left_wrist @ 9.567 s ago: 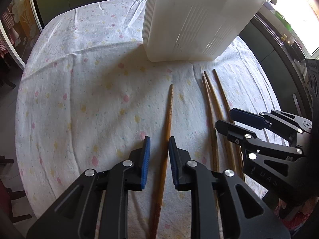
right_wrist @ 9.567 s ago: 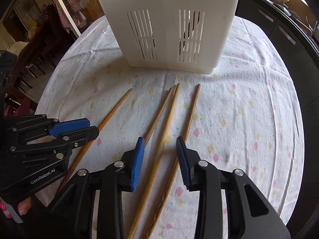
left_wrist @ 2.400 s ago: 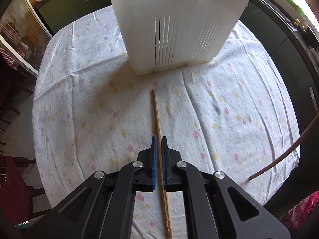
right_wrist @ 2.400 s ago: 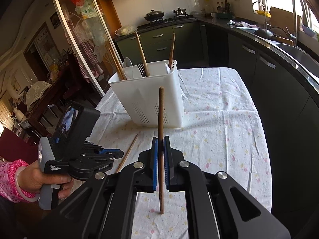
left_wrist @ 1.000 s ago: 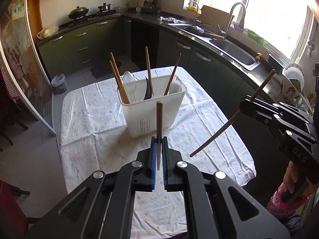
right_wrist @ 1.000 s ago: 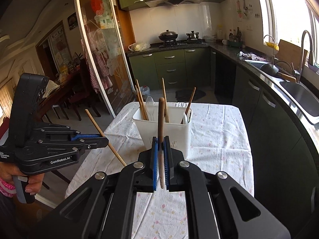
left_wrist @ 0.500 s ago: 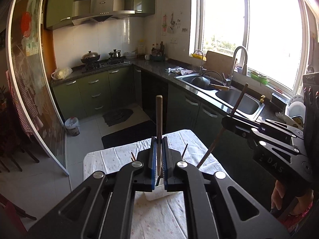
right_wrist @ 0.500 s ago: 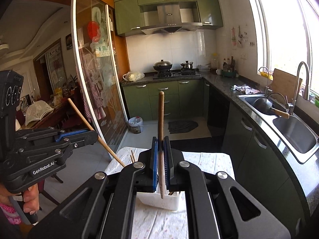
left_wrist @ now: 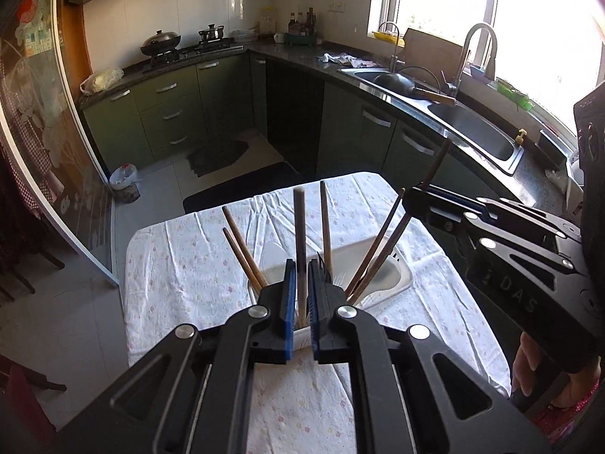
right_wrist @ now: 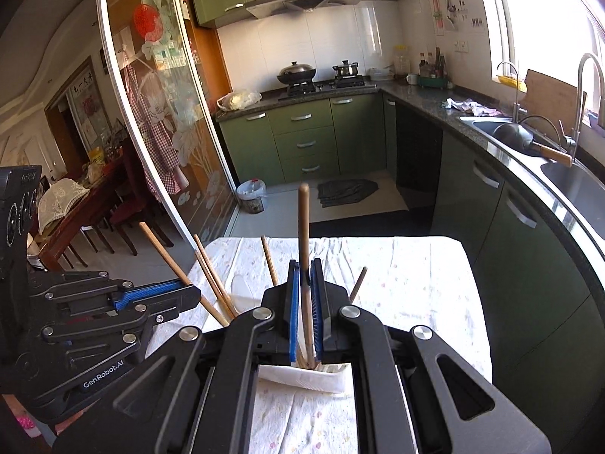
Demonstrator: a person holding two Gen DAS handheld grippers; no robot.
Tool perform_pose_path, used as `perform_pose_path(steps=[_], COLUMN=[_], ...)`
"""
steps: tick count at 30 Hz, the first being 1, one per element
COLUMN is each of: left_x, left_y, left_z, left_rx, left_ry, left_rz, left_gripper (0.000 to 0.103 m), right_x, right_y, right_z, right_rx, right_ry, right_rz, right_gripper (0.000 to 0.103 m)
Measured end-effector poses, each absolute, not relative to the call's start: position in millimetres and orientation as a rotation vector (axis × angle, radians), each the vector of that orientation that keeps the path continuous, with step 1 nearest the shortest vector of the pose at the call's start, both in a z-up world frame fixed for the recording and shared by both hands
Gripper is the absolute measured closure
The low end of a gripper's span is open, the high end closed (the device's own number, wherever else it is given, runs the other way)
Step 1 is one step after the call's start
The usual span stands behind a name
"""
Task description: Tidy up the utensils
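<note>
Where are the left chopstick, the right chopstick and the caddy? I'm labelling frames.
left chopstick (left_wrist: 300, 234), left wrist view, shaft above the pads.
right chopstick (right_wrist: 303, 223), right wrist view, upper shaft.
caddy (left_wrist: 397, 278), left wrist view, right rim.

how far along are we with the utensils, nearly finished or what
Nearly finished, it seems. Done: several chopsticks already stand in the white caddy. In hand: the left gripper and right gripper each clamp one chopstick upright over the caddy, lower ends apparently inside. Left: releasing both. No loose chopsticks show on the tablecloth, though the grippers hide part of it.
</note>
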State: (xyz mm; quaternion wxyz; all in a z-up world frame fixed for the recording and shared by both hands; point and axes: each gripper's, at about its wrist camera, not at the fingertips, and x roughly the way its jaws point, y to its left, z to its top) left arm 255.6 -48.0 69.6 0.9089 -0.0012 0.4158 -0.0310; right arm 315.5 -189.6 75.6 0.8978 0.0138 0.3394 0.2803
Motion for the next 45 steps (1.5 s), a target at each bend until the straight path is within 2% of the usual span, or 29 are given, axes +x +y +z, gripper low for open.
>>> perform_pose_path(steps=[1,2,3,5,8,12,13,14,15,16,22,27,33,39,45], left_x=[256,254,251,243,221,176,164,150,137,125,56,9,-32,-61,-69], left_y=[-46,-44,-43,-42,-45,-53,-56,-58,-60,-63,-64,-57,-50,-52,-62], left_z=[66,64,63,64,70,71,68,63,58,52,16,9,32,47,52], left_rx=[-0.006,-0.010,-0.010,0.011,0.028,0.060,0.069,0.078,0.086,0.089,0.026,0.005,-0.011,0.014,0.048], left_ry=[0.861,0.857,0.844,0.814,0.753,0.646,0.619,0.593,0.576,0.563,0.517,0.470,0.377,0.354,0.339], left_rz=[-0.065,-0.063,-0.061,-0.056,-0.049,-0.050,-0.044,-0.037,-0.037,-0.039,-0.008,0.077,0.177,0.198,0.205], left_gripper=[0.081,0.065,0.055,0.050,0.031,0.013,0.012,0.011,0.009,0.009,0.007,0.007,0.007,0.007,0.007], right_x=[315,312,308,297,267,210,195,179,164,150,92,50,5,-30,-23], right_y=[-190,-193,-196,-206,-223,-252,-261,-271,-280,-288,-324,-340,-355,-362,-370], right_z=[74,73,73,76,82,83,80,76,72,67,23,0,15,24,29], right_rx=[0.032,0.036,0.045,0.064,0.082,0.098,0.107,0.116,0.122,0.126,0.107,0.055,0.023,-0.034,0.011], right_ry=[0.706,0.702,0.696,0.678,0.632,0.547,0.520,0.497,0.479,0.471,0.536,0.498,0.372,0.334,0.337], right_rz=[0.580,0.581,0.587,0.599,0.618,0.645,0.655,0.659,0.660,0.659,0.620,0.580,0.568,0.555,0.564], right_gripper=[0.089,0.089,0.089,0.087,0.075,0.037,0.025,0.020,0.008,0.005,0.005,0.005,0.005,0.005,0.005])
